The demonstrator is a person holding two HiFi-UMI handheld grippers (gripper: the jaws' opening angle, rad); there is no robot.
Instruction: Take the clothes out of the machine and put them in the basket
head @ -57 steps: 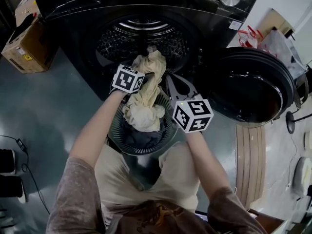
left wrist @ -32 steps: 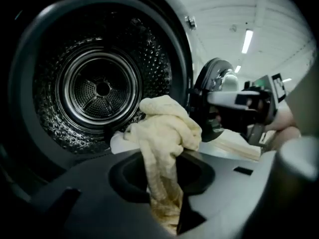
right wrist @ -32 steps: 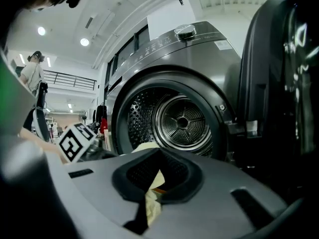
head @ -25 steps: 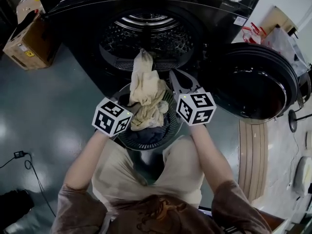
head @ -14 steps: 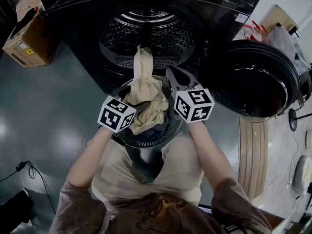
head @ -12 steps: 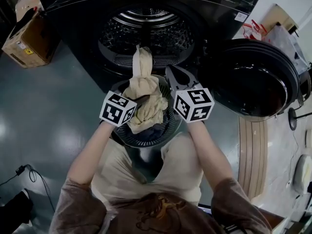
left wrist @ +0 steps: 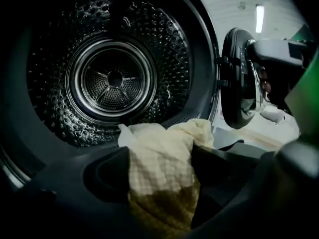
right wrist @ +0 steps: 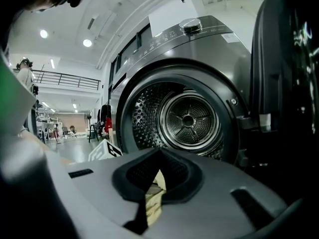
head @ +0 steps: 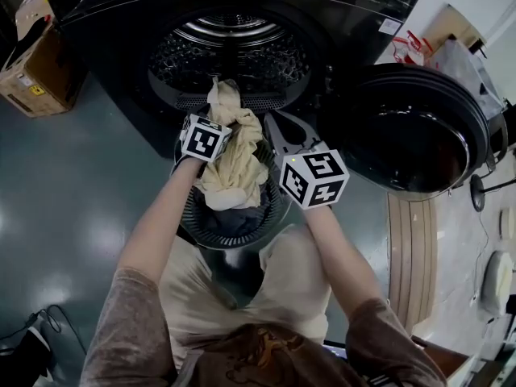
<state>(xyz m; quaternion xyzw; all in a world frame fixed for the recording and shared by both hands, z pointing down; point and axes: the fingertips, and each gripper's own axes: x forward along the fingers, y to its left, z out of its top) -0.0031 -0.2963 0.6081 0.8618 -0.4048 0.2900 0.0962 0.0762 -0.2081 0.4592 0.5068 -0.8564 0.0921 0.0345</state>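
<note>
Left tongs (left wrist: 162, 178) have thrust toward the drum (head: 234, 55), jaws just spreading around cream cloth (head: 234, 176); right tongs (head: 275, 124) closed, level.

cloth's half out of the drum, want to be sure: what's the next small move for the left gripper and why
Probably close the left gripper on the cream cloth. Its jaws have just been opening and stand apart around it, while its top end hangs over the drum lip, not in the basket.
</note>
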